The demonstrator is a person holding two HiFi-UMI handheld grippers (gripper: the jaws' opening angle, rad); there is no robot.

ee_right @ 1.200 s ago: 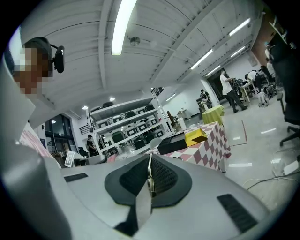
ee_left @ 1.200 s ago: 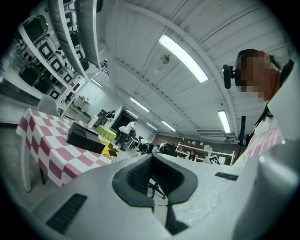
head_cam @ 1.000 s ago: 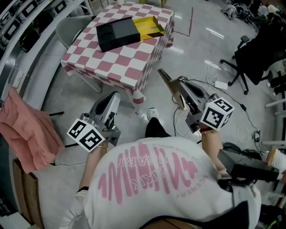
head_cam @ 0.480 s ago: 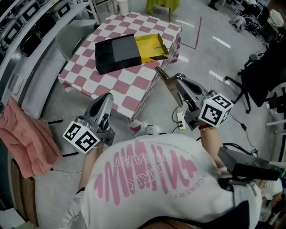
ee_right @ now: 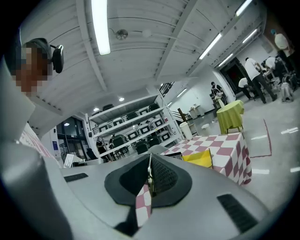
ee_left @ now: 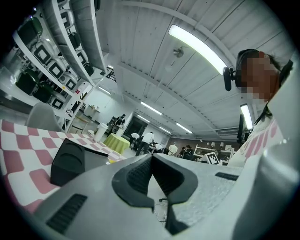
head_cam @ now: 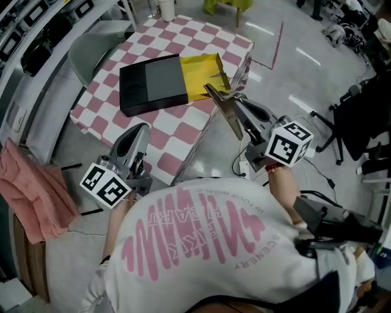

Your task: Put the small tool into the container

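Note:
A black box (head_cam: 153,82) with a yellow open tray (head_cam: 204,73) at its right end lies on a table with a pink-and-white checked cloth (head_cam: 104,92). My right gripper (head_cam: 237,105) is shut on a thin flat metal tool (head_cam: 220,104), whose blade sticks out over the table's near right corner, just short of the yellow tray. In the right gripper view the tool's edge (ee_right: 150,180) shows between the closed pads, with the yellow tray (ee_right: 199,158) ahead. My left gripper (head_cam: 139,129) hangs over the table's near edge, jaws together and nothing in them. The black box (ee_left: 70,161) lies ahead of it.
A grey chair (head_cam: 91,52) stands at the table's far left. Pink cloth (head_cam: 30,189) lies at the left. Shelving runs along the left wall. A black office chair (head_cam: 360,116) and floor cables (head_cam: 244,165) are at the right. A white cup (head_cam: 165,9) stands beyond the table.
The table has come nearer: both grippers, earlier over bare floor, now reach its near edge. The right gripper still carries the tool, now close to the yellow tray.

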